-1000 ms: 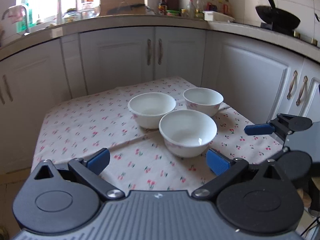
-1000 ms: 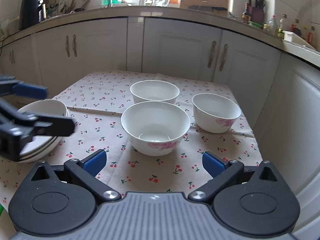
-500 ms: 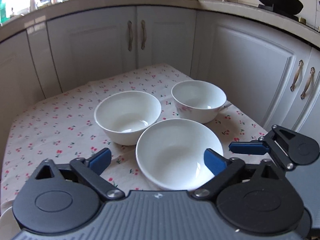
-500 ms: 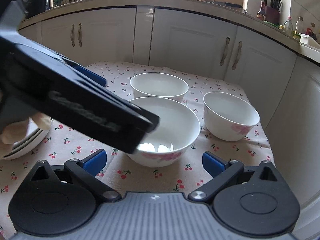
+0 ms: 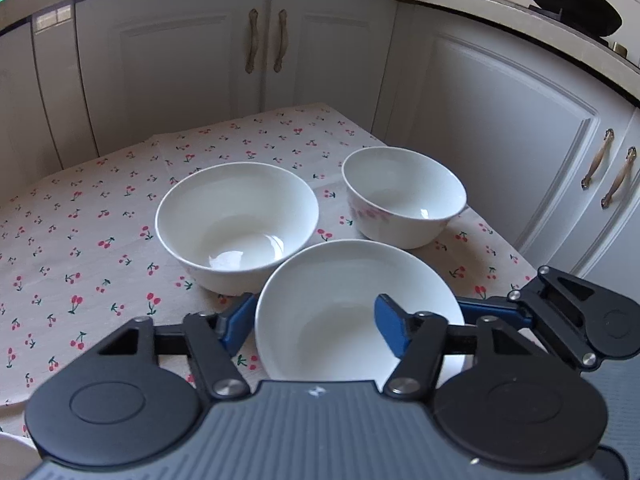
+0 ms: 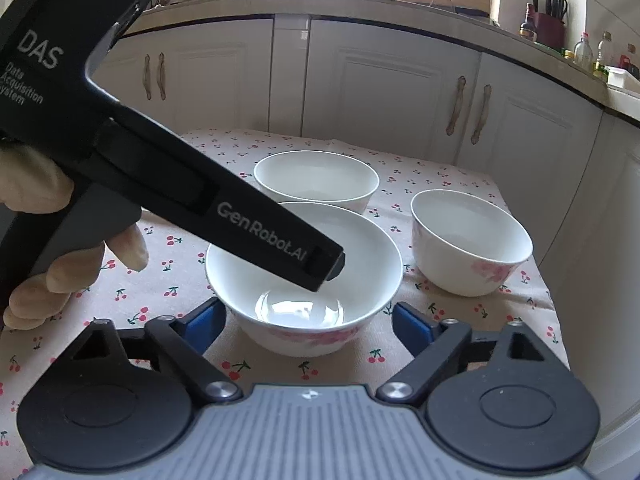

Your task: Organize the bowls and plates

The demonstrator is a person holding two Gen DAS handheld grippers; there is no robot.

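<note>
Three white bowls stand on a cherry-print tablecloth. My left gripper straddles the left wall of the near bowl. One blue pad is outside at the rim and the other is inside, and the jaws are closing onto that wall. In the right wrist view the left gripper reaches into the same near bowl from the upper left. My right gripper has this bowl between its pads with small gaps on both sides, and its jaws are closing. One of its fingers shows beside the bowl's right side.
A wide bowl sits just behind the near one, almost touching it. A smaller bowl with pink flowers stands at the right near the table's edge. White cabinets wrap closely around the table. A gloved hand holds the left gripper.
My left gripper moved forward and down onto the near bowl, and its jaws narrowed around the left wall. My right gripper came slightly closer to the bowl and its jaws narrowed.
</note>
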